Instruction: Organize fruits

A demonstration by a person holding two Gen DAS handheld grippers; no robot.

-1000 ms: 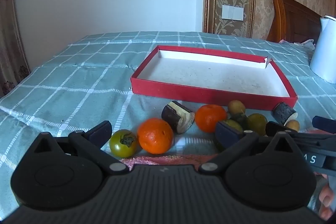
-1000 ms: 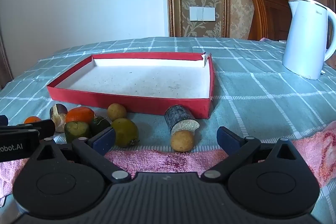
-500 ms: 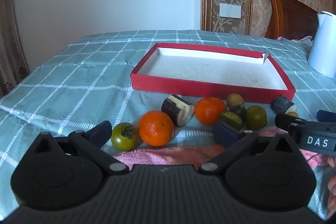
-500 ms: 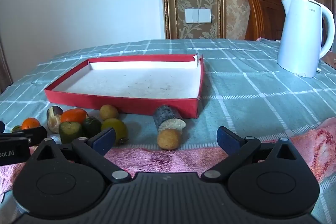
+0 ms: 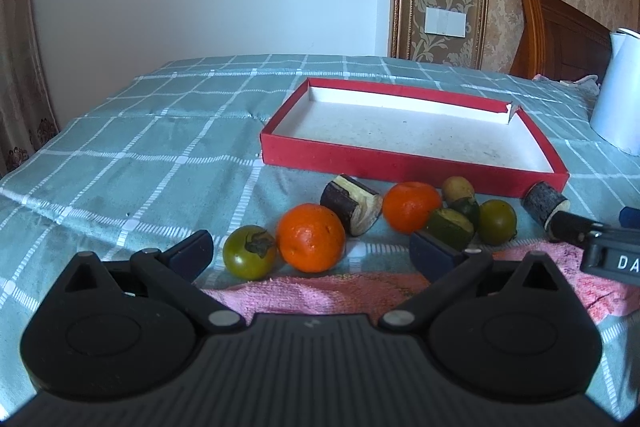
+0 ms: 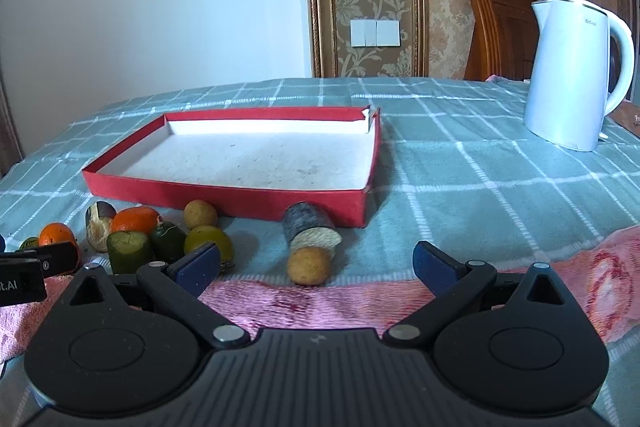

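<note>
Both grippers low over the towel, jaws apart and empty, fruit not yet in the tray.

Straight ahead between the left gripper (image 5: 310, 251) jaws: an orange (image 5: 311, 238), green tomato (image 5: 249, 257) touching its left side. Just ahead of the right gripper (image 6: 316, 265): a small brown fruit (image 6: 310, 265). Beyond both, the empty red tray (image 6: 224, 193), long side facing. Underneath, a checked cloth on the table (image 6: 460, 187); kettle (image 6: 572, 75) far right.

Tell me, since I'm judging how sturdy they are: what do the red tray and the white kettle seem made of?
The shallow red tray looks like matte cardboard: thin walls, a torn far corner, a speckled whitish paper lining. The tall white kettle looks like smooth, slightly glossy plastic, though painted metal cannot be ruled out.
</note>
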